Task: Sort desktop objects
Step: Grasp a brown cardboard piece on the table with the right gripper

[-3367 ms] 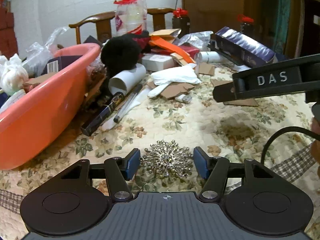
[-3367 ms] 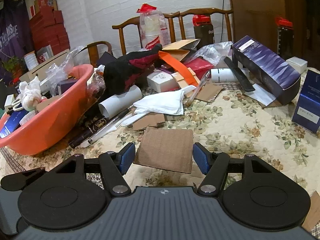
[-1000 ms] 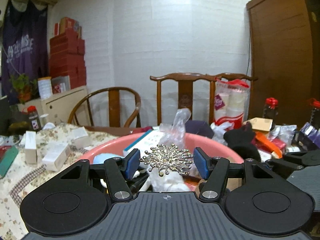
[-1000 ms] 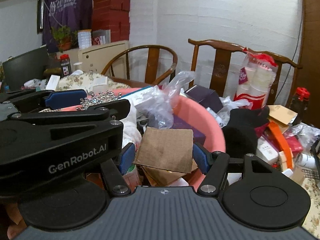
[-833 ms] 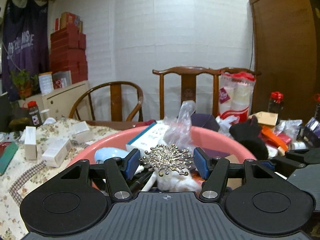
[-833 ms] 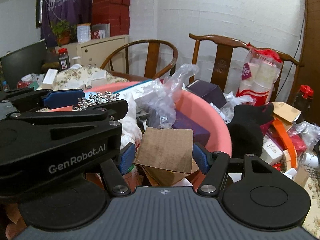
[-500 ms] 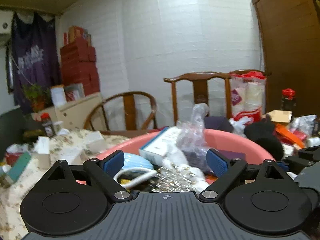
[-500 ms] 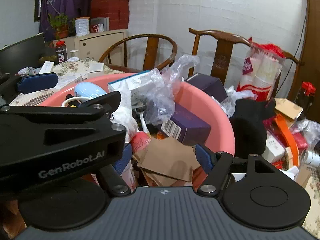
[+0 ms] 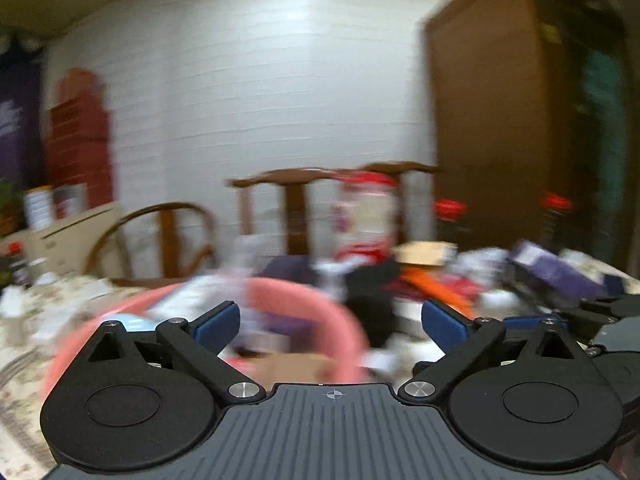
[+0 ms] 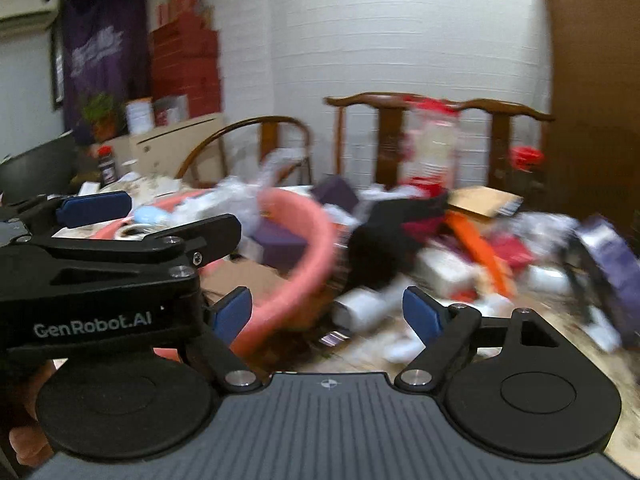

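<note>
Both views are motion-blurred. My left gripper [image 9: 330, 320] is open and empty, level with the near rim of the pink basin [image 9: 320, 304]. My right gripper [image 10: 326, 314] is open and empty, just right of the basin's [image 10: 316, 240] rim. A brown cardboard piece [image 10: 244, 278] lies inside the basin; it also shows in the left wrist view [image 9: 292, 366]. The left gripper's body [image 10: 100, 264] fills the left of the right wrist view. The silver brooch is not clearly visible.
A heap of desktop clutter lies right of the basin: a black cloth [image 10: 384, 240], an orange strip [image 10: 476, 248], white boxes [image 10: 444, 272], a purple box [image 10: 612, 256]. Wooden chairs [image 10: 424, 128] stand behind the floral-covered table [image 10: 500, 360].
Both grippers opened, dropping the brooch and the cardboard into the basin. Both have since swung to the right, away from the basin's middle, towards the clutter.
</note>
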A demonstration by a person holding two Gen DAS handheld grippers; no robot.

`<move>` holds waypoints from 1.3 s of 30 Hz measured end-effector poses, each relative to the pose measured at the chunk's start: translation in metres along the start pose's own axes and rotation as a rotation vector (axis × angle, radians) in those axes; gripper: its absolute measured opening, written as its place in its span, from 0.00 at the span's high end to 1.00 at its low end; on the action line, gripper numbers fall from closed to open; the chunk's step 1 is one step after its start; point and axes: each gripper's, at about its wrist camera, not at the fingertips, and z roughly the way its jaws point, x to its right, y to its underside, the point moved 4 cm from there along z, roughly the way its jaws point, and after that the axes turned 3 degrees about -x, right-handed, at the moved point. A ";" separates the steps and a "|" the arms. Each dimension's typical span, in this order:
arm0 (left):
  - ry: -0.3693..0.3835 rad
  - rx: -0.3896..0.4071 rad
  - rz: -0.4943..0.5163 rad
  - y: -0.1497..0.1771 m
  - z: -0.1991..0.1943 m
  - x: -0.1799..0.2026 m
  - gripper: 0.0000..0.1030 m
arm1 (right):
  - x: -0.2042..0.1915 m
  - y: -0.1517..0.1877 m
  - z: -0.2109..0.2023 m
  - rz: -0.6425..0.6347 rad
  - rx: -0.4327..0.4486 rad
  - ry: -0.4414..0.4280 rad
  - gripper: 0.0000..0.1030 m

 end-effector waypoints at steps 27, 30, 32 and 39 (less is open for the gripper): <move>0.287 -0.217 0.165 0.076 0.076 0.147 0.00 | 0.198 0.171 -0.075 0.404 -0.248 0.571 0.15; 0.279 -0.216 0.130 0.076 0.079 0.131 0.00 | 0.183 0.164 -0.061 0.353 -0.245 0.621 0.34; 0.268 -0.216 0.112 0.076 0.081 0.123 0.00 | 0.174 0.156 -0.054 0.334 -0.255 0.591 0.53; 0.213 -0.229 0.060 0.075 0.089 0.095 0.00 | 0.177 0.133 -0.049 0.359 -0.261 0.410 0.53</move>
